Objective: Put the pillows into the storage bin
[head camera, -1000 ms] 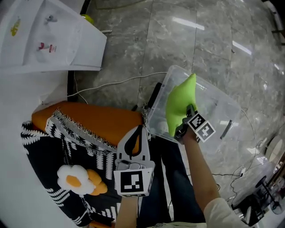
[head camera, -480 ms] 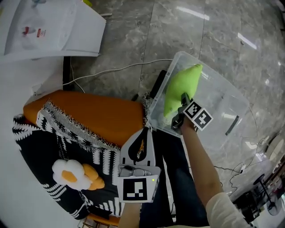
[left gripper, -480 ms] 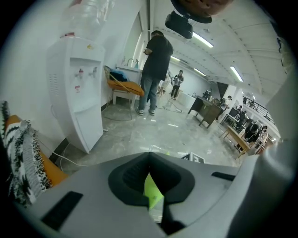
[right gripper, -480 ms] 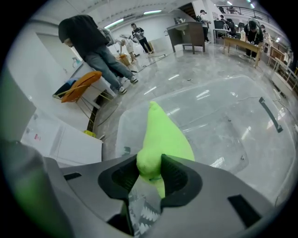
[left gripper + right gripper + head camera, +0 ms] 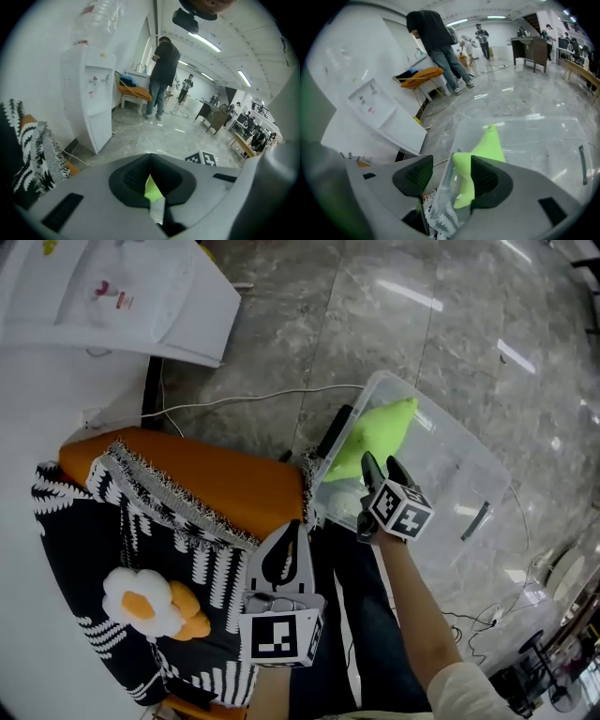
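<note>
- Right claw (image 5: 380, 465) is released. Its jaws have just been opening and stand wide, with nothing pinched. From its own camera, only the near edge of the storage bin (image 5: 450, 425) sits in the gap.
- The green pillow (image 5: 375, 432) is already inside the bin, slumped against the near-left wall and touching neither pad.
- Left claw (image 5: 292, 529) is clenched tip to tip on nothing. It hangs over the edge of the orange pillow (image 5: 216, 479), which sits outside the bin, close to its left wall.
- So I'd say this step is the let-go and back-out. Keep the jaws wide and lift straight up past the rim before swinging away, or a pad might snag the fabric or nudge the light plastic bin.
- If it were me, I'd tap the green one flatter first. The orange pillow and the black-and-white pillow (image 5: 94, 540) with the egg-flower look bulkier and will want the floor space.
- For the next one, open the left claw early and bite a corner or seam, not the puffy middle.
- Versus a second ago: the green pillow was standing tall in the bin with the right claw clamped on its lower edge. Now it has flopped lower and the claw has let go and pulled back toward the near rim.
- The left claw has barely changed, shut then and shut now.
</note>
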`<state>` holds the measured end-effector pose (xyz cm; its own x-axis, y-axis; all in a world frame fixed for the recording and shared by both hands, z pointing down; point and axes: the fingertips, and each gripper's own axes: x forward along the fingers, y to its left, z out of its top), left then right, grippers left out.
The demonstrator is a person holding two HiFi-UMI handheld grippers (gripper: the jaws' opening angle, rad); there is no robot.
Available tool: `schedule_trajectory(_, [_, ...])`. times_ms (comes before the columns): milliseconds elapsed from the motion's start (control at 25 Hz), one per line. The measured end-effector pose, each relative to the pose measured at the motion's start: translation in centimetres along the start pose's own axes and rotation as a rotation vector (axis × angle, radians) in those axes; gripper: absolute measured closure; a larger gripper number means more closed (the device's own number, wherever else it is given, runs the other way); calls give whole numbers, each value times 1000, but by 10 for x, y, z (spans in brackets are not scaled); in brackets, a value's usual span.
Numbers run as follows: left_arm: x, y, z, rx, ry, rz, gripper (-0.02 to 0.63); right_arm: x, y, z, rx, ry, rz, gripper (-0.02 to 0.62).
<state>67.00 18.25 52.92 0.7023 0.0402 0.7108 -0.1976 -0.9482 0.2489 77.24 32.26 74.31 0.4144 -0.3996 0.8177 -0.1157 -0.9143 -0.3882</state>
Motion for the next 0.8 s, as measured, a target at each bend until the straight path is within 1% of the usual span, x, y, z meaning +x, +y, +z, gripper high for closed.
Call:
schedule_trajectory(120, [-28,16,18,-26,-40,60,592,-42,32,23,-123,-56,51,334])
schedule_trajectory(240, [-62,34,41,-48,-98,132,592,-85,77,52,-284,-124,123,336])
schedule_trajectory(320, [-92,45,57,-69,-133,183,592,-121,111,68,-390,-159,174,336])
schedule_trajectory(400, [-130,52,69,-89,-158,231,592,-162,143,77,-473,-185,221,336])
schedule_trajectory(440, [-147,56,76,-102,-182,257,592,-180,161,84,-509,-204,251,336])
schedule_trajectory(560, [-193,72,101,-143,-290,351,592,-221,226,114,-593,-273,374,336])
schedule_trajectory(640, [-236,81,110,-167,-329,403,592,-257,266,116,-620,-282,444,336])
schedule_trajectory(800, [-325,95,104,-230,-391,512,592,-328,340,91,-700,-267,593,336])
